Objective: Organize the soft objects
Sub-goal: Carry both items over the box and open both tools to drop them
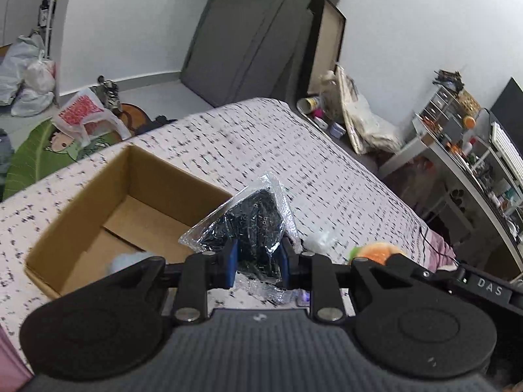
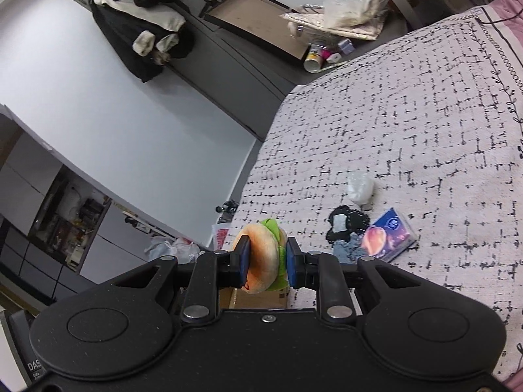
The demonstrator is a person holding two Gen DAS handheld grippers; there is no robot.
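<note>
My left gripper [image 1: 258, 261] is shut on a clear plastic bag with a black item inside [image 1: 251, 222], held above the bed just right of an open cardboard box [image 1: 81, 215]. A white soft item [image 1: 126, 261] lies in the box. My right gripper [image 2: 265, 263] is shut on a plush hamburger toy [image 2: 263, 261], orange bun with green lettuce, held over the box edge [image 2: 255, 297]. The toy also shows in the left wrist view [image 1: 376, 251]. On the bed lie a white bag [image 2: 359, 187], a black fabric item [image 2: 348, 222], a blue denim piece [image 2: 351, 250] and a tissue pack [image 2: 389, 235].
The bed has a white cover with black dashes [image 1: 261, 137]. A cluttered desk [image 1: 474, 150] stands to the right of it. Bags and a green leaf cushion [image 1: 36, 153] lie on the floor beyond the box. A dark door [image 1: 248, 32] and a framed board [image 2: 258, 19] stand by the wall.
</note>
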